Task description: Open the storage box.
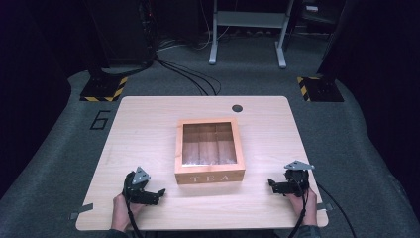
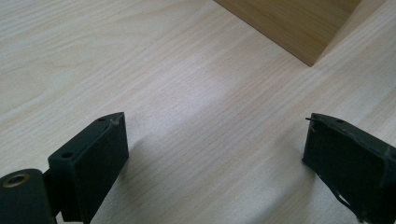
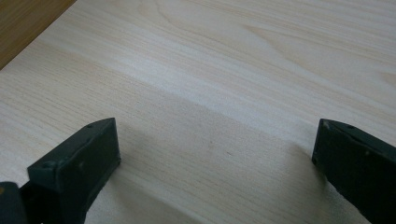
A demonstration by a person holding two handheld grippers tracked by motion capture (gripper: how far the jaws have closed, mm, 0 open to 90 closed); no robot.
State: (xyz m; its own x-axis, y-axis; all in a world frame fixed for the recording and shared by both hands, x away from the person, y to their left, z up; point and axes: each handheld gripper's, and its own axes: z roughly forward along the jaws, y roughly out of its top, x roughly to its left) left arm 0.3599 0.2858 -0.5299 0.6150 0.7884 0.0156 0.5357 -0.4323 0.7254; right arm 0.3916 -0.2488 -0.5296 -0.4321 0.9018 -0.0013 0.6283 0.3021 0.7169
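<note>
A wooden tea box (image 1: 209,151) with a clear lid and "TEA" on its front sits shut in the middle of the table (image 1: 148,124). My left gripper (image 1: 157,194) rests on the table near the front left, jaws wide apart with bare wood between them (image 2: 215,135). A corner of the tea box (image 2: 299,28) shows ahead of it. My right gripper (image 1: 272,185) rests at the front right, open too, nothing between its jaws (image 3: 215,144). The tea box (image 3: 23,23) edge shows at its upper left.
A round black cable hole (image 1: 237,108) lies near the table's far edge. Beyond the table stand a grey metal frame (image 1: 247,29), floor cables (image 1: 190,74) and yellow-black striped stand bases (image 1: 104,89).
</note>
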